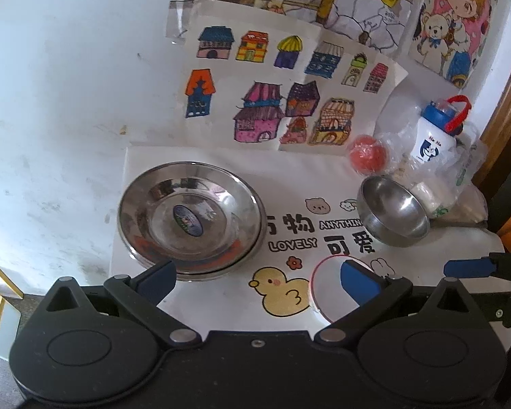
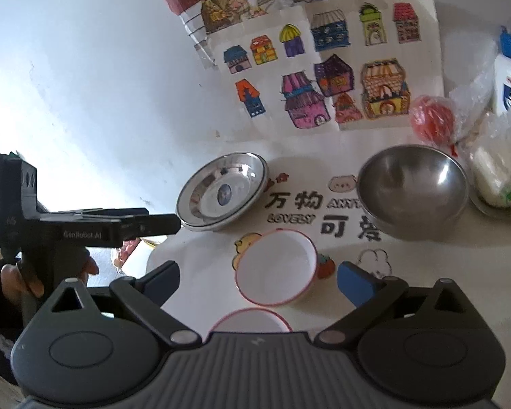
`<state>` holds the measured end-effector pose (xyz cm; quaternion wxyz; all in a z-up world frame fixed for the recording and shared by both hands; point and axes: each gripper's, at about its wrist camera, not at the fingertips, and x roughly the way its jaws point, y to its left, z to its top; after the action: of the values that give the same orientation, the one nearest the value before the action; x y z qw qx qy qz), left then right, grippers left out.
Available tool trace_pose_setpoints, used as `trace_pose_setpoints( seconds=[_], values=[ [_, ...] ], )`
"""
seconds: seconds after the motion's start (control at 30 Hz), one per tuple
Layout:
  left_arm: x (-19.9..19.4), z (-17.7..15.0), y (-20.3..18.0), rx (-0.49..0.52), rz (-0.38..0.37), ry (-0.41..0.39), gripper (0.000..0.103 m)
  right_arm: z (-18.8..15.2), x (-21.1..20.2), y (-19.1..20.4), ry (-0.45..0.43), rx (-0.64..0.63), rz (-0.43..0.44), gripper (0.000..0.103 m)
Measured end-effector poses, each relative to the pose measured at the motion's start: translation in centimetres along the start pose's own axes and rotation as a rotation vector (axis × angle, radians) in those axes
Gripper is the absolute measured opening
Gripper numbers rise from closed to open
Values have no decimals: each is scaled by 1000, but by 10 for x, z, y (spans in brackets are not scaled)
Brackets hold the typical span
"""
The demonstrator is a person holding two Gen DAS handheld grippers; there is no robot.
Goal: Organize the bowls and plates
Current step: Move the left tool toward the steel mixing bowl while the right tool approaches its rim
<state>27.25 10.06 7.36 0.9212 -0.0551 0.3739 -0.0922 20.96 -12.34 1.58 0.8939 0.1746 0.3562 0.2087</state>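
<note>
Steel plates (image 1: pixel 190 218) sit stacked on the left part of a white printed mat (image 1: pixel 221 303), which lies on a white table (image 1: pixel 51 136) against a wall hung with coloured drawings of houses (image 1: pixel 272 102). To the right of the stack, past the mat's black lettering, stands a steel bowl (image 1: pixel 393 214), empty and upright. Behind the bowl are a red ball (image 1: pixel 366 156) in plastic wrap, a clear bag, and a white bottle (image 1: pixel 432 139) with a blue cap.

Nearer the cameras, a white bowl with a red rim (image 2: pixel 276 267) rests on the mat's yellow duck print, and a second red-rimmed white dish (image 2: pixel 250 320) shows partly just below it.

The left gripper (image 1: pixel 259 283) hovers with its jaws spread wide and empty, the left blue pad just in front of the plate stack. The right gripper (image 2: pixel 259 284) also has its jaws wide apart, with the white bowl lying between the fingers, untouched.
</note>
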Motion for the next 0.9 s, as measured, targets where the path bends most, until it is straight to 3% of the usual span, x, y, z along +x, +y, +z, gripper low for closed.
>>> trace_pose_setpoints(
  seconds=[0.6,0.9],
  values=[
    [86,37,-73,92,-112,79,102,19,-21,-100,-15,228,-143,100],
    [139,62,-102,115,-112,137,102,35,3,-152,-14,358,-183,88]
  ],
)
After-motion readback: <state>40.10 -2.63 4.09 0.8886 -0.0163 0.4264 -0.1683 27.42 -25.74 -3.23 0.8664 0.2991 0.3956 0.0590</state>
